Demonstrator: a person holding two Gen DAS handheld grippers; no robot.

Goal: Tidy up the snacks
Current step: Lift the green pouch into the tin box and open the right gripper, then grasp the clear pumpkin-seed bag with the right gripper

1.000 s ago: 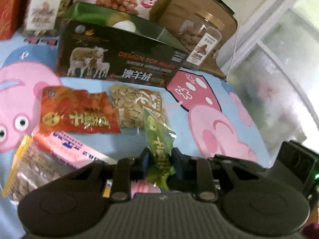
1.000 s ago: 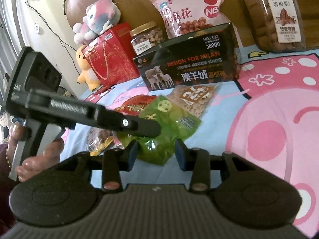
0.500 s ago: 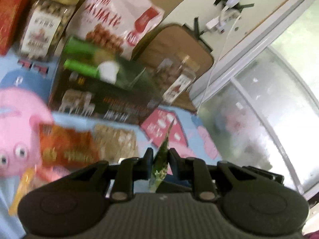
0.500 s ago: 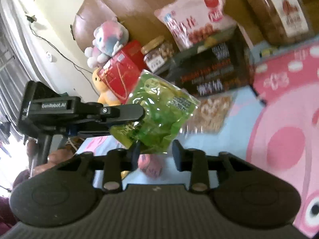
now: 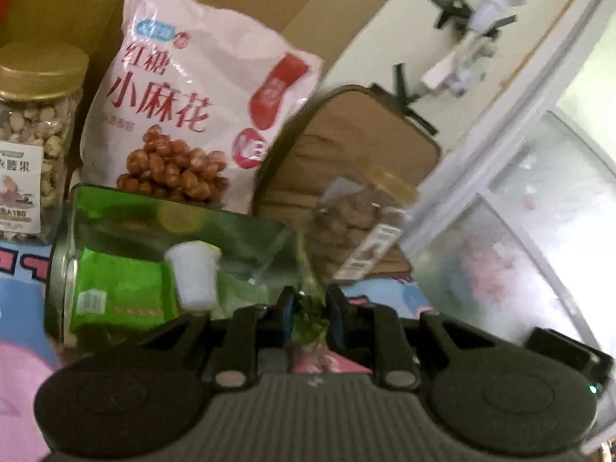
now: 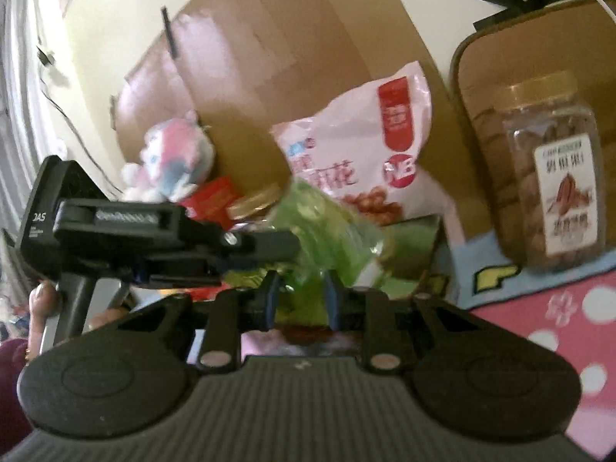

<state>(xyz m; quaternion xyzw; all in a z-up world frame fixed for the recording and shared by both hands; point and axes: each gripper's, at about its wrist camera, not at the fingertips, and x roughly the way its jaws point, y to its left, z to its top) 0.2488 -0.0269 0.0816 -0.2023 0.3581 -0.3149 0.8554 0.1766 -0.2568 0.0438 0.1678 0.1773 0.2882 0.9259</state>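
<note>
left wrist view: left gripper (image 5: 310, 310) pinching green snack packet (image 5: 309, 317) edge-on between both fingers, above open green box (image 5: 115, 227).
right wrist view: right gripper (image 6: 299, 295) spread, holding nothing; packet just beyond its fingertips (image 6: 271, 288).

Translucent green snack packet (image 6: 331, 231), edge-on aloft above open green-lined box (image 5: 173, 231).
</note>
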